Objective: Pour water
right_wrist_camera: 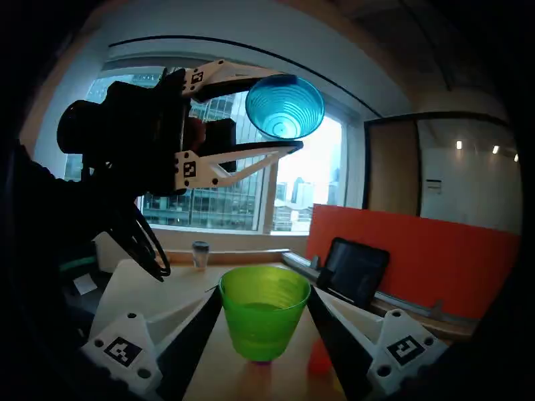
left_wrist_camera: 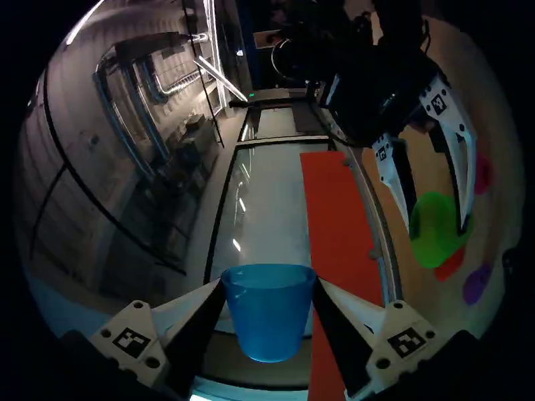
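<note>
Cups sit in both tools: my left tool [left_wrist_camera: 267, 294] pinches the blue cup [left_wrist_camera: 267, 314] with a finger pressed on each side of its wall. My right tool [right_wrist_camera: 264, 301] pinches the green cup [right_wrist_camera: 264, 324] the same way, upright and low over the desk [right_wrist_camera: 224, 384]. In the right gripper view I see the blue cup held high above the green one and well apart from its rim, tipped so its open mouth faces my camera, while in the left gripper view the green cup lies ahead and off to the right between the right tool's white fingers.
</note>
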Available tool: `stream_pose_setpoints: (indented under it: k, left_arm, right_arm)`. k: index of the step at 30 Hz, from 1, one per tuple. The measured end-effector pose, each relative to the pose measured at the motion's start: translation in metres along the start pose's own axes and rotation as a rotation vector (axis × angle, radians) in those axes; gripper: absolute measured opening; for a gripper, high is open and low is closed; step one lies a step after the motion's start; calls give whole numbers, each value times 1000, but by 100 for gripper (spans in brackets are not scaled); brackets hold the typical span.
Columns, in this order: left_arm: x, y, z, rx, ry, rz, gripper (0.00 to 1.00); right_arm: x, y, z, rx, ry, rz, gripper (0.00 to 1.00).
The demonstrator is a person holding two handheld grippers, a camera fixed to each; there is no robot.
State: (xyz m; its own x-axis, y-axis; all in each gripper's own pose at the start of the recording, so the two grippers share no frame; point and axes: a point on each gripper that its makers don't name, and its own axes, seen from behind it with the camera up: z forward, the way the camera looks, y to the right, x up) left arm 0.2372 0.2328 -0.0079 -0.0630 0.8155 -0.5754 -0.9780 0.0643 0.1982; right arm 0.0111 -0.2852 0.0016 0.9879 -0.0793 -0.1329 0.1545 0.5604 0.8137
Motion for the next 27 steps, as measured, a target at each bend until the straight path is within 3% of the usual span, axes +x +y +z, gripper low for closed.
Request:
stream_pose_setpoints:
  k: [9, 20, 27]
  left_arm:
    - [-15, 10, 1, -17, -32, -227, 87]
    - [-30, 26, 0, -52, -49, -568, 87]
    - [-38, 28, -4, -58, -62, -762, 87]
  right_arm:
    - [3, 3, -3, -11, 10, 11, 92]
    - [5, 6, -6, -23, 13, 14, 92]
    - [9, 8, -9, -33, 17, 18, 92]
